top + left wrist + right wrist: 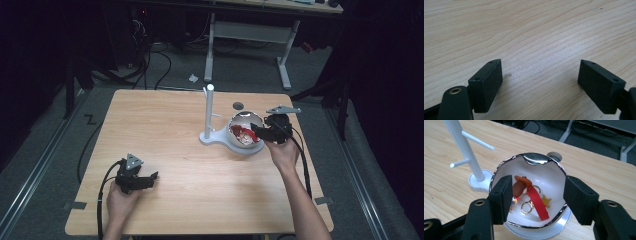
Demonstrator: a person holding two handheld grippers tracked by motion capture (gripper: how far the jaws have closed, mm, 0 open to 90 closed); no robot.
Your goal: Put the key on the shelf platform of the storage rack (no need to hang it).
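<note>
High view, right gripper (256, 131): held over the near right rim of the bowl (237, 120), jaws pointing left into it. My reading is that it hangs there because the keychain has been let go inside.
High view, left gripper (148, 178): resting low on the table (165, 150) at the near left, well apart from the bowl, jaws pointing right; it looks parked, out of the working hand's way.
High view, stand (209, 112): a white upright post just left of the bowl, standing on a white base that also runs under the bowl.
Left gripper view, state: jaws spread wide over bare wood, nothing between them.
Right gripper view, state: jaws spread wide, framing the bowl (534, 160) from above; the pads press on nothing.
Right gripper view, keychain (537, 203): lies loose on the bowl's white floor, a brown figure at the far end, a red strap, gold rings and a gold star beside it.
Keychain axis: the strap's long axis runs from the figure toward the near rim, slanting slightly right, lying flat rather than upright.
Pegs (477, 140): short side arms on the post, bare, probably meant for hanging such things.
</note>
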